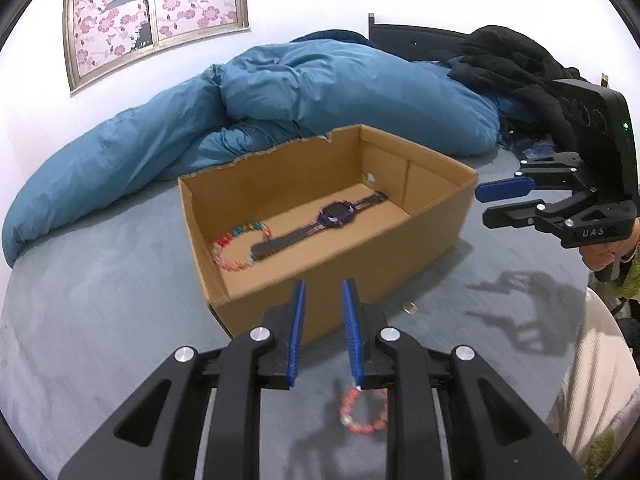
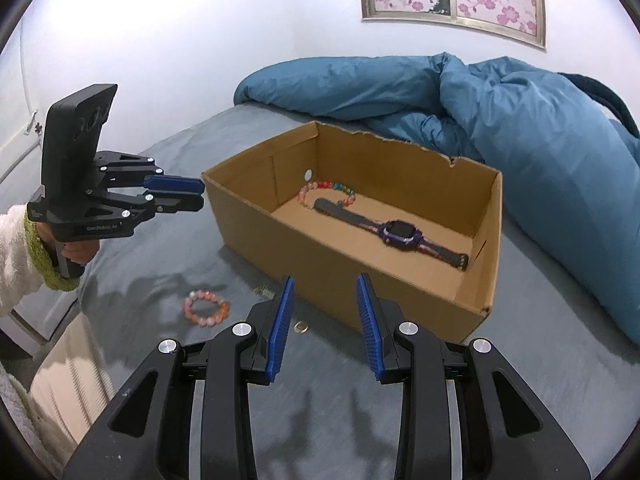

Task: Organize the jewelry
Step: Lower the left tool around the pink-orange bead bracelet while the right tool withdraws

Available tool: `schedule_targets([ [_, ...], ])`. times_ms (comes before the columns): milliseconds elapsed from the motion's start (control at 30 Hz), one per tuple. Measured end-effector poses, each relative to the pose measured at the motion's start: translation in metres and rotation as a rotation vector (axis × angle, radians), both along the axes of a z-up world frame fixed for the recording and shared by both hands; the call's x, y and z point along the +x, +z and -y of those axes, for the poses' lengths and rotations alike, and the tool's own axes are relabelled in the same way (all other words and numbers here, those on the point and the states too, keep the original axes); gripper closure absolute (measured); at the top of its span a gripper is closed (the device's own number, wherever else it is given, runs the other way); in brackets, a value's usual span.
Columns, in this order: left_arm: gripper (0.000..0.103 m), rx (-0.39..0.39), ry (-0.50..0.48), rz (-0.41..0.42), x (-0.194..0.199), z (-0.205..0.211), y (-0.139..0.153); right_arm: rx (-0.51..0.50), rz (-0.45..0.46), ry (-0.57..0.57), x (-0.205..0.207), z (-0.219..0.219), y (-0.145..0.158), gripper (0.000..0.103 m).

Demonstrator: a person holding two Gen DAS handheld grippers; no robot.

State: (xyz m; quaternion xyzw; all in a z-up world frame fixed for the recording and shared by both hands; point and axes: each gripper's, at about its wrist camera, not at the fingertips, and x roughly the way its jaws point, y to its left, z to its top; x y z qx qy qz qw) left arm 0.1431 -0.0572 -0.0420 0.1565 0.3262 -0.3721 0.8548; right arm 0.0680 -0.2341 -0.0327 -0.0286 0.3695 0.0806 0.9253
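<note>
Above the grey bed cover, the left gripper hovers with its blue pads a narrow gap apart, holding nothing. The right gripper stands somewhat wider, also empty. A pink bead bracelet lies on the cover beside the cardboard box, which contains a purple watch and a multicoloured bracelet.
</note>
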Motion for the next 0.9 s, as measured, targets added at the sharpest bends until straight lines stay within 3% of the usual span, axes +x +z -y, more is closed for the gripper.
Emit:
schedule_targets([
  [367,0.085,0.010,-0.010,-0.070,-0.030,-0.001,-0.030,0.005,-0.054,0.007,-0.016,-0.008,-0.025,0.071],
  [833,0.084,0.111,0.011,-0.078,-0.031,0.015,-0.053,-0.003,-0.092,0.037,-0.015,-0.021,-0.042,0.071],
  [900,0.080,0.132,0.015,-0.081,-0.029,0.019,-0.056,-0.004,-0.102,0.041,-0.013,-0.023,-0.046,0.069],
])
